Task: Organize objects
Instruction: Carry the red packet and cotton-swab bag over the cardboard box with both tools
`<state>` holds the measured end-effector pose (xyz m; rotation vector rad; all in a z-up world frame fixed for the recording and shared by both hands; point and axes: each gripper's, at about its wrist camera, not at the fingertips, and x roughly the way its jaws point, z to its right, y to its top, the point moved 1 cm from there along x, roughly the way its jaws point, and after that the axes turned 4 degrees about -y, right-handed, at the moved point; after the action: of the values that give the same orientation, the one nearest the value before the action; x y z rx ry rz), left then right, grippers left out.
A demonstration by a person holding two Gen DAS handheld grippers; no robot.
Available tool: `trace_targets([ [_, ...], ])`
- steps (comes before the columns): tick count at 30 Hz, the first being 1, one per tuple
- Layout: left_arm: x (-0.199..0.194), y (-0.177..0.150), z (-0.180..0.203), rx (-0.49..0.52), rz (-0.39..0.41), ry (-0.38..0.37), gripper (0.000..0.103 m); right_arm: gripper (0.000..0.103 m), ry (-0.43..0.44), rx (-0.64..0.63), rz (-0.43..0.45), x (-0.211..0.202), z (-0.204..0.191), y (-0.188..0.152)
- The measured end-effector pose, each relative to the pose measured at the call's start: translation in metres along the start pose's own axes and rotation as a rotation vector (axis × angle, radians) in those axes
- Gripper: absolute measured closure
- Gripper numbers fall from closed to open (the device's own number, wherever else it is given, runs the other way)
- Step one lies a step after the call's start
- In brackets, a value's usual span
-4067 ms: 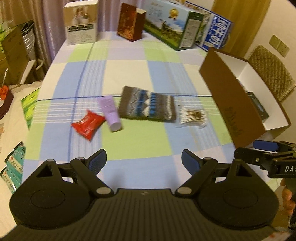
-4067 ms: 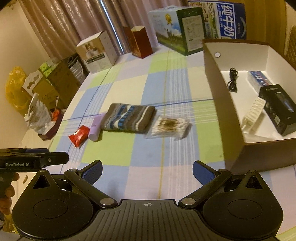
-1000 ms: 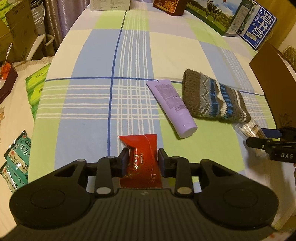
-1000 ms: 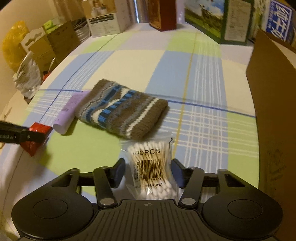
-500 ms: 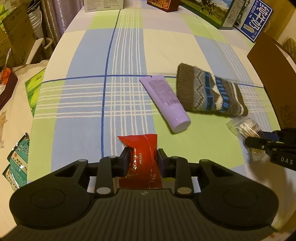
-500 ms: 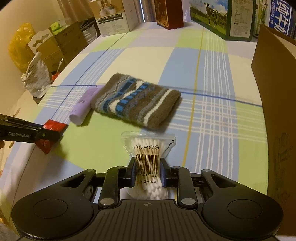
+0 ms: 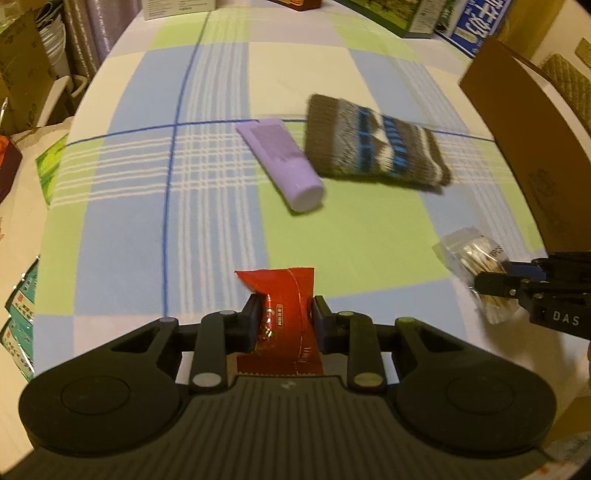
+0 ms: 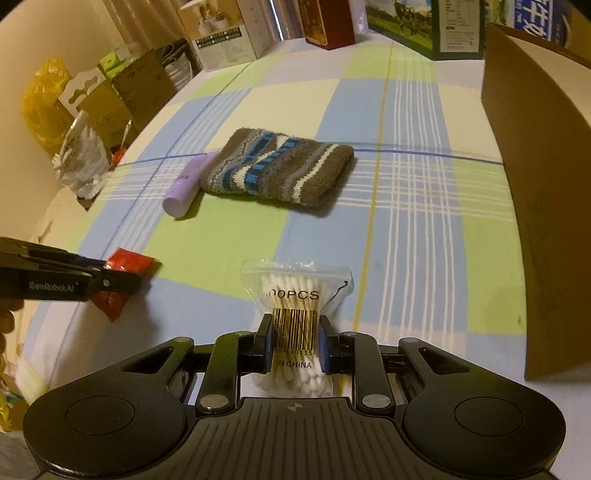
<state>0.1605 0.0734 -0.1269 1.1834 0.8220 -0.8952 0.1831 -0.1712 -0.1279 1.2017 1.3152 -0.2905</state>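
Observation:
My left gripper [image 7: 283, 319] is shut on a red packet [image 7: 286, 295], held just above the checked tablecloth; it also shows at the left of the right wrist view [image 8: 127, 264]. My right gripper [image 8: 294, 341] is shut on a clear bag of cotton swabs [image 8: 295, 295], lifted off the cloth; it shows at the right of the left wrist view [image 7: 476, 251]. A purple tube [image 7: 282, 162] and a striped knitted pouch [image 7: 373, 146] lie side by side at mid table. A brown cardboard box [image 8: 535, 155] stands at the right.
Cartons and boxes [image 8: 424, 22] stand along the table's far edge. Cardboard boxes and bags [image 8: 88, 96] sit off the table's left side. Green packets [image 7: 18, 314] lie below the left edge.
Both grippers have lifted and drawn back with their loads. The right gripper closed on the swab bag about a second ago; the left stayed shut on the red packet.

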Motion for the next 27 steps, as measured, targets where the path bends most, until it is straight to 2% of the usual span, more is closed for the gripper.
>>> trace_targets([
  [12, -0.036, -0.006, 0.062, 0.091, 0.053, -0.105, 0.079, 0.083, 0.025, 0.053, 0.125, -0.069, 0.013, -0.007],
  [20, -0.061, 0.006, 0.113, 0.177, 0.124, -0.188, 0.079, 0.083, 0.027, 0.070, 0.220, -0.116, 0.027, -0.007],
  [27, -0.076, 0.022, 0.157, 0.242, 0.174, -0.258, 0.079, 0.083, -0.007, 0.125, 0.298, -0.156, 0.057, -0.009],
])
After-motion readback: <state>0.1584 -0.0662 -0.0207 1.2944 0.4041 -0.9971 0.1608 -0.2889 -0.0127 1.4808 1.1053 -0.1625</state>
